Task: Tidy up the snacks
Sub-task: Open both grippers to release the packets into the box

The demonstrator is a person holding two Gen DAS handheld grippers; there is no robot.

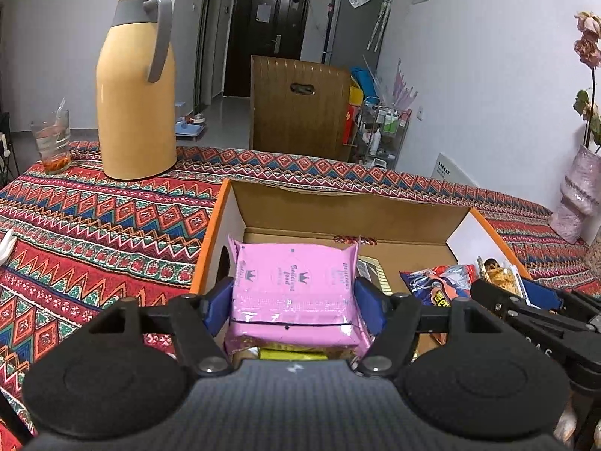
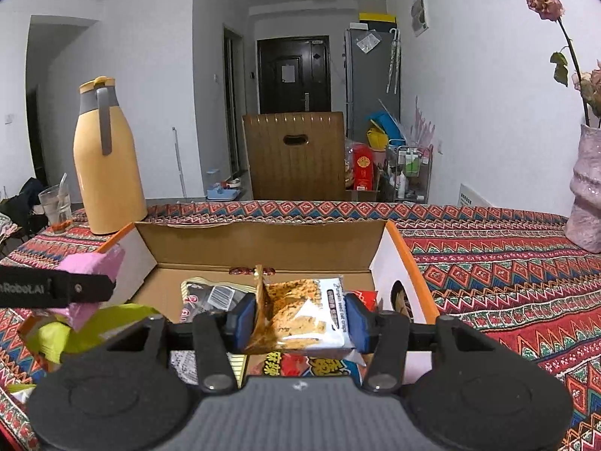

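Patterned red woven tablecloth (image 1: pixel 94 221) carries an open orange-edged cardboard box (image 2: pixel 398 248); at 10 o'clock stands a yellow thermos jug (image 1: pixel 135 90). Over the box, left gripper (image 1: pixel 293 297) clamps a pink snack packet (image 1: pixel 293 285), right gripper (image 2: pixel 300 319) a clear cracker packet (image 2: pixel 300 319).

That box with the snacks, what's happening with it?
A person is sorting snacks into the box on the table, with a claw in each hand. The left claw grips a pink packet over the box's left side. The right claw grips a clear oat crisp packet over the box. A few other snacks already lie inside. Neither packet is let go yet.
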